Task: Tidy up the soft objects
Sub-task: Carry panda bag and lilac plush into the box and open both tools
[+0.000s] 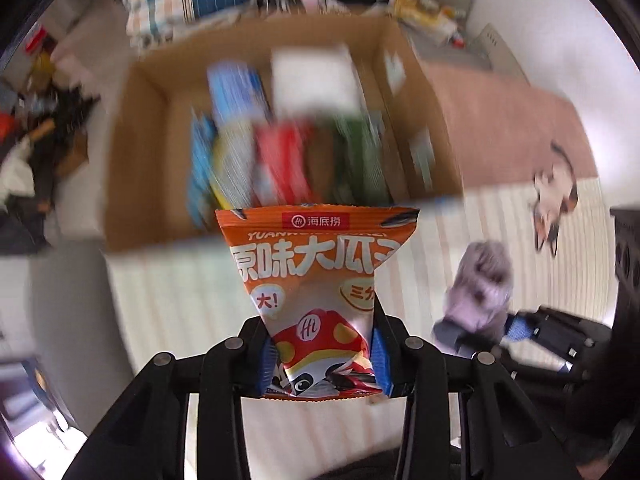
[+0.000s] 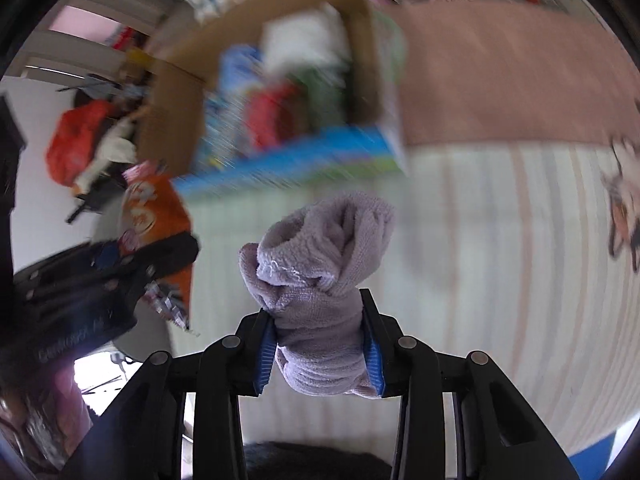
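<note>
1. Cardboard box (image 1: 136, 152) lies ahead of both grippers, open top facing up, already part-filled with blurred packets.
2. Left gripper (image 1: 322, 360) has its jaws clenched on an orange snack packet (image 1: 320, 272), whose long axis runs straight out from the jaws toward the box's near wall.
3. Right gripper (image 2: 320, 344) clasps a rolled lilac towel (image 2: 320, 256), standing lengthwise out of the jaws over the striped bedcover (image 2: 480, 280); the left looks nearer the box.

You have an orange snack packet (image 1: 320, 280) pinched upright at its base, and a rolled lilac cloth (image 2: 320, 280) clamped mid-roll.
</note>
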`<state>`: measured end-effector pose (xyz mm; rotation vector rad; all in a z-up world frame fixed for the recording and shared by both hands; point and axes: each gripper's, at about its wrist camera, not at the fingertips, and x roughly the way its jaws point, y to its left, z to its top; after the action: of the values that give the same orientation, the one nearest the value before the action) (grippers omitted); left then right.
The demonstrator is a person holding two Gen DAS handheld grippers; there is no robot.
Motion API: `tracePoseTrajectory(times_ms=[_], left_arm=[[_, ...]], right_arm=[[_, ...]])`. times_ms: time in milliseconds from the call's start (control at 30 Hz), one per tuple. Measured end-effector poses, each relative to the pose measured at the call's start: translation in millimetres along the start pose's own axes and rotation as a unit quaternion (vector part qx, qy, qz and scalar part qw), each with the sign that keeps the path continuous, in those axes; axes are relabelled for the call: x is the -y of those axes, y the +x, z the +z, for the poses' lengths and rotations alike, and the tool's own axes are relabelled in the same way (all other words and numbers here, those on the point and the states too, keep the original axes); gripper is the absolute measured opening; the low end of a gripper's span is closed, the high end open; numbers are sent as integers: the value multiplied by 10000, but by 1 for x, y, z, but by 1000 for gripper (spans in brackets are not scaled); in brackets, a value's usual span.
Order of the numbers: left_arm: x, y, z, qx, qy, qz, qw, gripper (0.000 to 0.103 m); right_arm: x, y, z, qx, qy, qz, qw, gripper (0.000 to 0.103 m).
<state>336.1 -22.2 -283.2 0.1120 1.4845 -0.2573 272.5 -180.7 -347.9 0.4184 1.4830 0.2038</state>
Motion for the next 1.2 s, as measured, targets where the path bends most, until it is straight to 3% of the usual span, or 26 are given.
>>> tracePoseTrajectory(times_ms=[100,233,467,633,700,767,800,1033,1100,1200], left_arm=[[-34,-18,55,41,190,357,9992,35],[-76,-16,115,3,438,1074,9932,35],[-136,51,176,-846,520,1290,9867,35],[-145,96,185,-1320,413,1173,9834,38],[-152,107,186,-1481,314,1214,9810,39],[-157,112,187,-1566,212,1019,9822,43],[-157,113,187,-1589,188,952,9825,47],[-142,101,190,-1396,363,979,9847,53],[-139,96,191,-1317,395,1015,9853,77],[-140,88,191,-1130,466,1160,9857,93]], right_arm=[[-46,-8,41,239,-123,490,9984,39],[-104,23,102,401,-139,734,9964,39],[-143,99,150,52,76,962,9953,39],[-155,133,162,-77,202,1024,9945,40],[-154,146,169,-204,312,1016,9941,47],[-153,156,174,-394,344,933,9943,93],[-153,158,175,-424,345,958,9939,96],[-149,157,175,-429,336,953,9940,96],[-145,150,171,-384,336,936,9943,96],[-136,140,167,-244,391,709,9964,96]])
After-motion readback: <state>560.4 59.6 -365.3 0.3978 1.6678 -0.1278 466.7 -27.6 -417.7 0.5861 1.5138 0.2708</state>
